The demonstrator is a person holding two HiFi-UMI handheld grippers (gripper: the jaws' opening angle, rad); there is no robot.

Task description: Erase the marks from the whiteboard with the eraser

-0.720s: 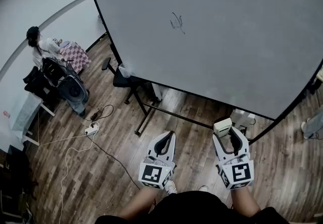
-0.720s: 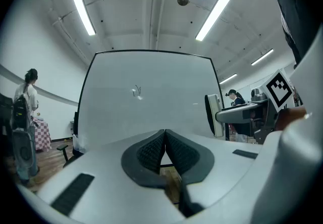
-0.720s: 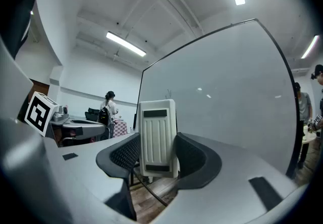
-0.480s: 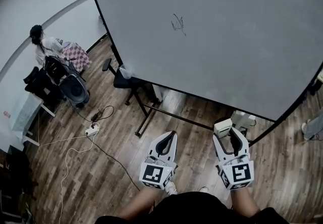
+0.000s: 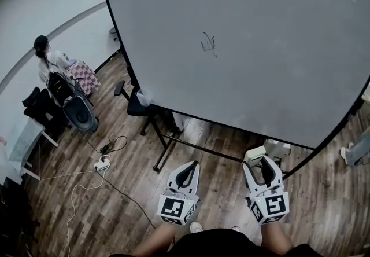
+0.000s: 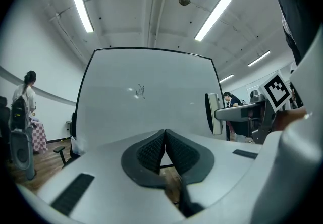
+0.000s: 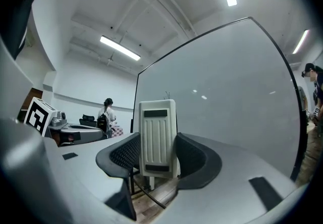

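Observation:
A large whiteboard [image 5: 260, 47] on a black stand fills the upper head view, with one small black scribble [image 5: 208, 44] near its middle. The same whiteboard [image 6: 151, 97] and scribble [image 6: 140, 91] show in the left gripper view. My right gripper [image 5: 258, 160] is shut on a white ribbed eraser [image 7: 157, 136], which stands upright between its pads; the eraser [image 5: 253, 155] shows below the board's lower edge, apart from it. My left gripper [image 5: 186, 173] is shut with nothing in it, its pads [image 6: 151, 151] touching. Both grippers hang low, well short of the board [image 7: 222, 92].
A black chair [image 5: 136, 91] stands under the board's left corner. A power strip [image 5: 102, 164] with cables lies on the wooden floor at left. A person [image 5: 51, 59] stands by a stroller [image 5: 78, 108] near the left wall. Another person's leg [image 5: 358, 149] shows at right.
The head view has tilted, so the whiteboard and scribble sit a little lower and to the right. Both grippers have dropped slightly in the frame. The person at left moved a little.

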